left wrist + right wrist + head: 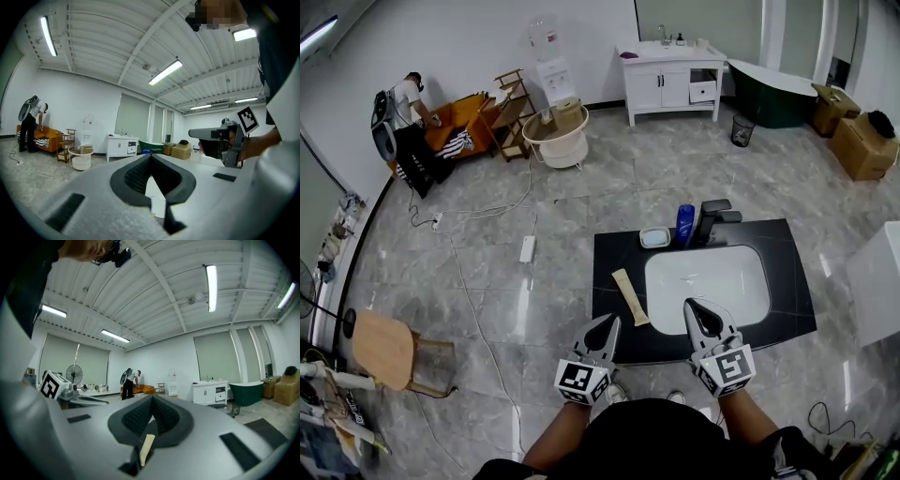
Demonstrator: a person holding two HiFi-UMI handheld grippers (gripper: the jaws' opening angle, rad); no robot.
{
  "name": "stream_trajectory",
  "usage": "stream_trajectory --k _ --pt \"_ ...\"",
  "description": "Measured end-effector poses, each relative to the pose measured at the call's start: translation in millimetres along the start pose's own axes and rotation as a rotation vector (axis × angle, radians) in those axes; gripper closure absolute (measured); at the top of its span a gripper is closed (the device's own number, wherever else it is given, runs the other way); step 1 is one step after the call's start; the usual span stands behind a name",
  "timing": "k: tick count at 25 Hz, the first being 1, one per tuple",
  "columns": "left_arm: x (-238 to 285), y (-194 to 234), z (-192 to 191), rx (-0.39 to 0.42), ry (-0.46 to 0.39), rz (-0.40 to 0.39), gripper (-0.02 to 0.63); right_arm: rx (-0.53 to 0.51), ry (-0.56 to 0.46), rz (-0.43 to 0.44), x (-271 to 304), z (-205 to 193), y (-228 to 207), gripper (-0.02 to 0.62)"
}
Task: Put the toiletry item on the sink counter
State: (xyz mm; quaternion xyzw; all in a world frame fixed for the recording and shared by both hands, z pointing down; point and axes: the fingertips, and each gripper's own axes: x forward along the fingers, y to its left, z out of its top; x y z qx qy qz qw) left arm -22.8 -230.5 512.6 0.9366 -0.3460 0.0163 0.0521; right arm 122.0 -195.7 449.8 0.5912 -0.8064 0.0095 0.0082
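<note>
- Toiletry item (630, 296): a flat, tan, oblong tube lying loose on the sink counter (614, 251), left of the basin (708, 281). Neither gripper touches it.
- Sink counter: glossy black slab with a white rounded-rectangle basin.
- Along its rear edge: a pale soap dish (655, 237), a blue bottle (684, 223) and an angular black faucet (712, 217).
- Left gripper (612, 323): ribbed dark pads pressed together at the tips, nothing between.
- Right gripper (694, 305): jaws closed tip to tip, empty.

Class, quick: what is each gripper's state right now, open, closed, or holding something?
Left gripper: closed, holding nothing.
Right gripper: closed, holding nothing.
</note>
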Motion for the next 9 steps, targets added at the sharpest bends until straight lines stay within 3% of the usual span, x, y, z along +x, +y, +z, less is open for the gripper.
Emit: stream_trajectory --k 9 --pt "-4.0 5.8 4.0 0.012 -0.008 0.010 0.597 -0.017 -0.039 -0.006 4.2 9.6 0.2 0.591"
